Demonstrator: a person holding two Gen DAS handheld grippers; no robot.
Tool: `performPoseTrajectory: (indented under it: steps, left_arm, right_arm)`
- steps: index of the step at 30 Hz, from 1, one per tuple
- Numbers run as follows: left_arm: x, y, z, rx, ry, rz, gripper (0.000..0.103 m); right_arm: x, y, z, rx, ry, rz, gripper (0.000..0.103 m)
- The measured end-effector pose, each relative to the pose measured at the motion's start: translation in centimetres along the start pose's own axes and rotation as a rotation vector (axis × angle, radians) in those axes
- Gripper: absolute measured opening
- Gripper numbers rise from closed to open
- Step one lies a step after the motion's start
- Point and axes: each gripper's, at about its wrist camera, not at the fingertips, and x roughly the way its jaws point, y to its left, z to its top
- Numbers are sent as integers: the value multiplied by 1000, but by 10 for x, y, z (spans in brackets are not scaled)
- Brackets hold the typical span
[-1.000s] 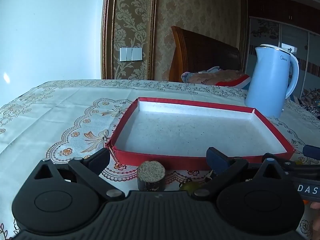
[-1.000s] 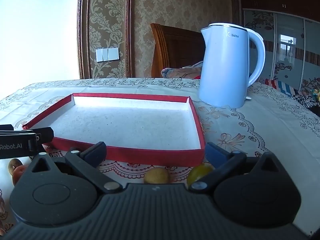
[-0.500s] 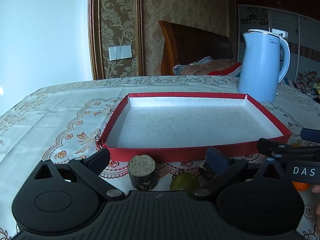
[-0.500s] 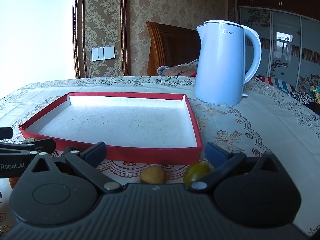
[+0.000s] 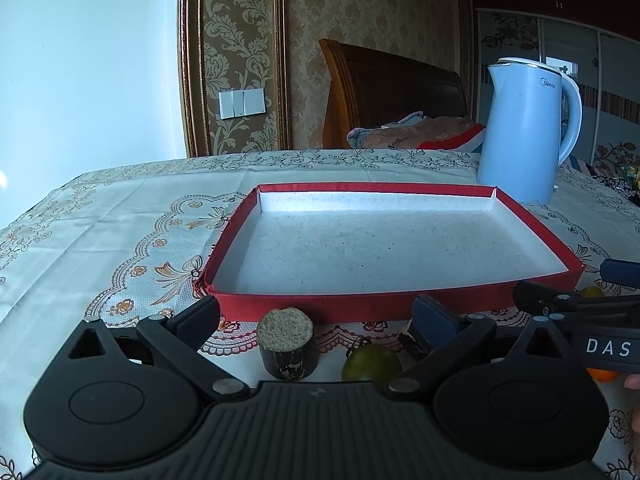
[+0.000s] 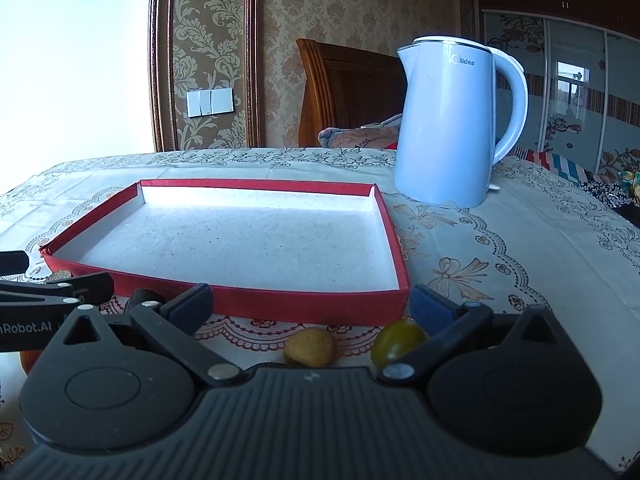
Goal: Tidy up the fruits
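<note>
A shallow red tray (image 5: 400,302) with a white floor lies on the table; it also shows in the right wrist view (image 6: 304,304). In front of it, my open left gripper (image 5: 316,316) has between its fingers a dark cut stub piece (image 5: 286,342) and a green round fruit (image 5: 370,362). My open right gripper (image 6: 310,300) faces a tan round fruit (image 6: 310,346) and a green-yellow fruit (image 6: 398,342) by its right finger. An orange fruit (image 5: 602,374) lies partly hidden under the right gripper's arm.
A light blue kettle (image 5: 528,132) stands behind the tray's far right corner, also in the right wrist view (image 6: 452,124). The patterned tablecloth (image 5: 120,220) spreads to the left. A reddish fruit (image 6: 30,360) and brown pieces lie at the right view's left edge.
Both grippers have drawn back and risen slightly, so the fruits in front of the tray show more fully. Both stay open. Nothing was picked up.
</note>
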Motion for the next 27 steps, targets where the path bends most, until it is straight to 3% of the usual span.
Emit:
performPoseTrajectory:
  steps: [27]
  left_arm:
    - [2,-1,-2,1,11,0,103]
  right_arm:
    - [4,-2,-1,4,21,6,103]
